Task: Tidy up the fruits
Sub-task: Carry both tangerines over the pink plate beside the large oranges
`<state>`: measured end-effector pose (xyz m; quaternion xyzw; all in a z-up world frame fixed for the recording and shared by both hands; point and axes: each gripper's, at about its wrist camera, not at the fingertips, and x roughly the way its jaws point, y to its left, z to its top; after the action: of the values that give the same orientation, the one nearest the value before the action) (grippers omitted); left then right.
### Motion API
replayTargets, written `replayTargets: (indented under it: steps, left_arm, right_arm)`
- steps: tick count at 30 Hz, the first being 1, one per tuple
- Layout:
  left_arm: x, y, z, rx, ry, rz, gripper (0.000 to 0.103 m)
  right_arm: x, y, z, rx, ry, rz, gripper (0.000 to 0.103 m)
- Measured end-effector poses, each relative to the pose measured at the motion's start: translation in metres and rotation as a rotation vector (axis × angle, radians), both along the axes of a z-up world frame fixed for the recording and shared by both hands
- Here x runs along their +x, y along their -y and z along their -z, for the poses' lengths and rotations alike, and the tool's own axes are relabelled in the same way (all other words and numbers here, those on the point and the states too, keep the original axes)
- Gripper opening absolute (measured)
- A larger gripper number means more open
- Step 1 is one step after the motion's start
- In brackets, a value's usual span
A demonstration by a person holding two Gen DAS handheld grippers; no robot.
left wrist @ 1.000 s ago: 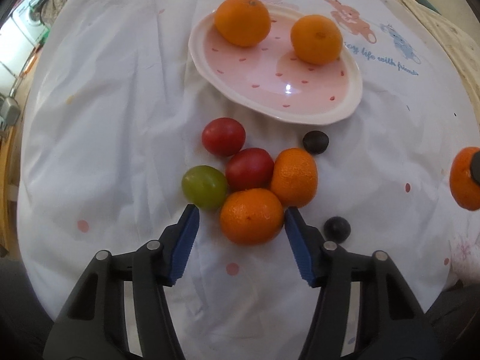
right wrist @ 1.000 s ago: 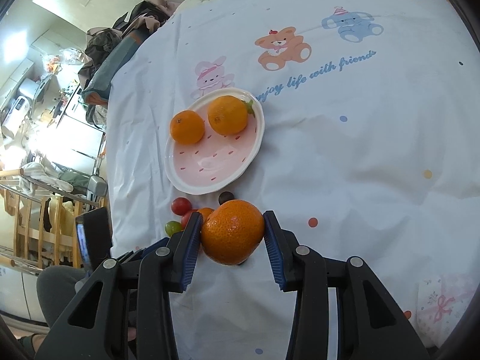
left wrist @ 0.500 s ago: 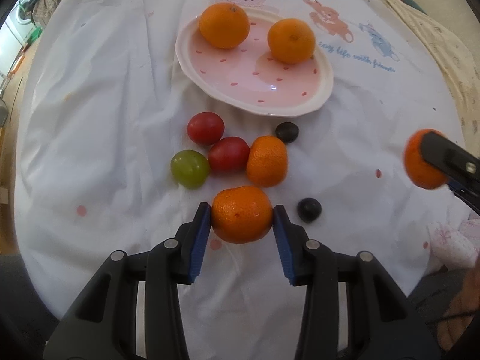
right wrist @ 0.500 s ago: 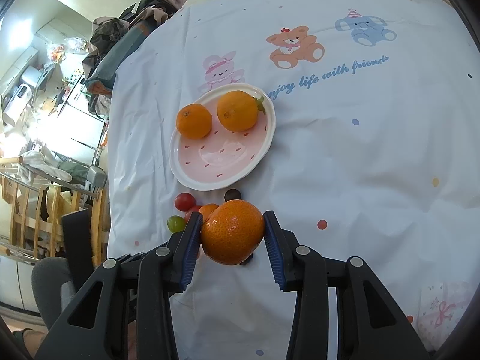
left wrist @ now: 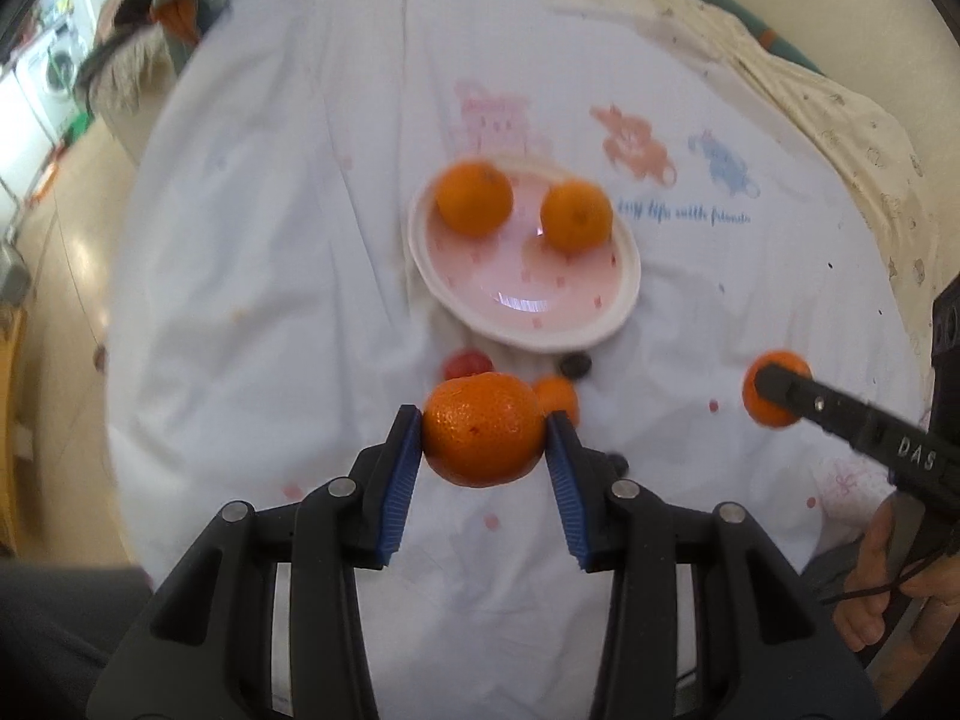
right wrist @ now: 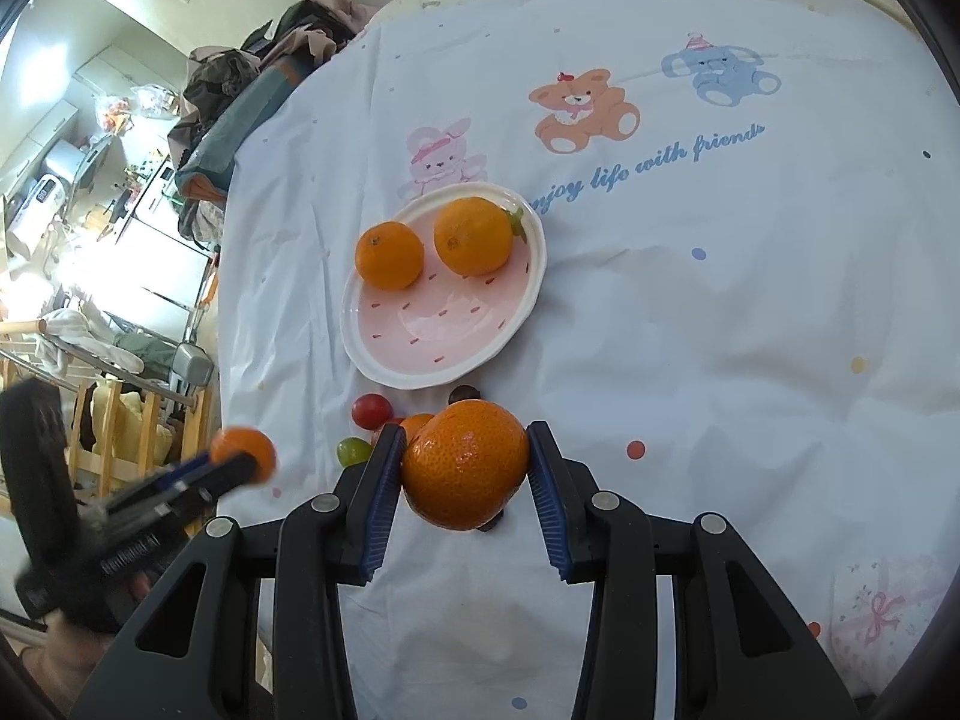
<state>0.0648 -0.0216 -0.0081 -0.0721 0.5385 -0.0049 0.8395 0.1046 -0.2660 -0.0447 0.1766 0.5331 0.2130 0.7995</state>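
Bright daylight fills both pictures; the left wrist view is smeared and fuzzy all over, so the plate [left wrist: 522, 276] and the printed words look soft; the right wrist view is sharp; a white shine sits on the plate; edges bend round and go dark; a window-bright patch glares at far left.

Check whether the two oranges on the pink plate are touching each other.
Apart. In the right wrist view, a strip of pink plate shows between the left orange and the right orange; the left wrist view shows the same gap.
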Motion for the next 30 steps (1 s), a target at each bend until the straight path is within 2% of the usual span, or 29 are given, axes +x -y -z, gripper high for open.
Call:
replayTargets:
  steps: [4, 13, 22, 30]
  left_arm:
    - [0.014, -0.006, -0.015, 0.038, 0.056, 0.023, 0.038]
    - [0.051, -0.011, -0.026, 0.077, 0.104, 0.061, 0.038]
    - [0.091, -0.008, -0.007, 0.081, 0.089, 0.085, 0.038]
    - [0.124, -0.001, 0.025, 0.098, 0.047, 0.115, 0.038]
  right_arm:
    - [-0.002, 0.000, -0.010, -0.010, 0.050, 0.002, 0.043]
    - [0.024, -0.008, -0.026, -0.018, 0.139, 0.002, 0.043]
    - [0.062, -0.018, -0.018, -0.036, 0.161, -0.006, 0.043]
    - [0.102, -0.035, 0.008, -0.065, 0.122, -0.033, 0.043]
